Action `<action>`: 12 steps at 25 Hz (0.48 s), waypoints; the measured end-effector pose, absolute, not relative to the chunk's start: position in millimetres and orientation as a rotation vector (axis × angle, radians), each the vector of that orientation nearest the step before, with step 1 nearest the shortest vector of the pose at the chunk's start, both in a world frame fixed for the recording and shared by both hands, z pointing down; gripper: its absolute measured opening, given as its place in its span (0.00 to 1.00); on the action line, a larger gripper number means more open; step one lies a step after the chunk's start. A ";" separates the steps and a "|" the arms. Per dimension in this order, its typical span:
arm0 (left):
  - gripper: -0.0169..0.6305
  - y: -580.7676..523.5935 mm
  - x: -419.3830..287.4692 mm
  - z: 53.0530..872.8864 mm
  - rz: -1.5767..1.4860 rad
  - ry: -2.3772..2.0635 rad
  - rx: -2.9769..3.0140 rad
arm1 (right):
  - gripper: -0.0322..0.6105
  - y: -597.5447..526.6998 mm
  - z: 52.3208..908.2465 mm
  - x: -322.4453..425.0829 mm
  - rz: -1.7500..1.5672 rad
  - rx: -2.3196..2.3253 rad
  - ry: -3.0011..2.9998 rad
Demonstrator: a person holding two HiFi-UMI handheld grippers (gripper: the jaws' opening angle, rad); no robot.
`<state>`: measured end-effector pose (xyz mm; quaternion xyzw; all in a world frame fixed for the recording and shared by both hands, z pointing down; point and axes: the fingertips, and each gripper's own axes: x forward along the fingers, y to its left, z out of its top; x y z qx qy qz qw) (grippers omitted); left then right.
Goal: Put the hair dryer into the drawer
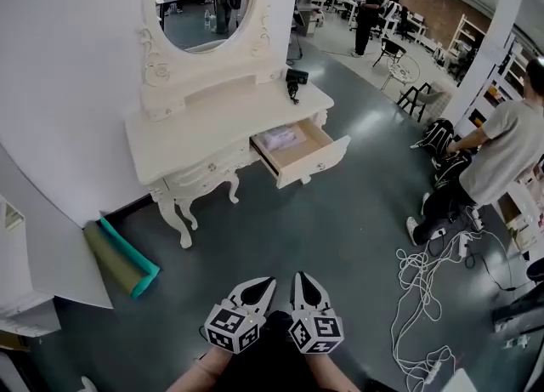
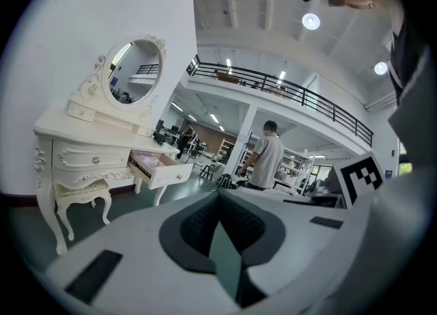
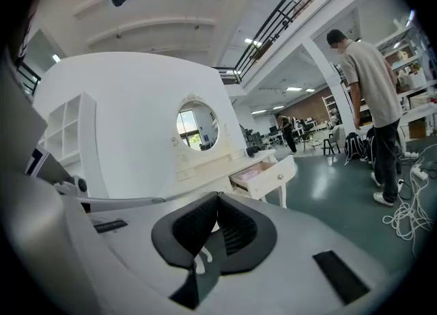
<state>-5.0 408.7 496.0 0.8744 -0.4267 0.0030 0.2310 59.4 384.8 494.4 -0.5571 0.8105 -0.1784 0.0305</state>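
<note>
A black hair dryer (image 1: 295, 81) lies at the right end of the white dressing table (image 1: 195, 131), under the oval mirror. Below that end the table's drawer (image 1: 299, 154) stands pulled out, with something pale inside. Both grippers hang low near me, well short of the table, over the dark floor. My left gripper (image 1: 265, 282) is shut and holds nothing. Beside it, my right gripper (image 1: 303, 279) is also shut and empty. In the left gripper view the left gripper (image 2: 218, 195) points past the drawer (image 2: 160, 170). In the right gripper view the right gripper (image 3: 217, 197) points toward the drawer (image 3: 268, 173).
Rolled green and teal mats (image 1: 124, 259) lie on the floor left of the table. A white shelf unit (image 1: 24, 297) stands at the far left. Loose white cables (image 1: 423, 290) lie to the right. A person (image 1: 497, 156) crouches at the right by bags.
</note>
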 end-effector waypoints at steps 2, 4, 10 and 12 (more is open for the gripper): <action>0.05 406.3 -7.0 496.6 0.007 -1.171 2.403 | 0.08 383.6 496.5 55.8 -0.560 -1.712 2.506; 0.05 403.3 -8.6 497.6 0.011 -1.170 2.400 | 0.08 382.2 497.1 53.3 -0.559 -1.708 2.513; 0.05 384.3 -8.2 498.5 0.011 -1.168 2.402 | 0.08 360.1 496.4 61.4 -0.549 -1.724 2.490; 0.05 373.8 -6.3 498.3 0.012 -1.168 2.402 | 0.08 349.7 495.7 66.1 -0.547 -1.730 2.482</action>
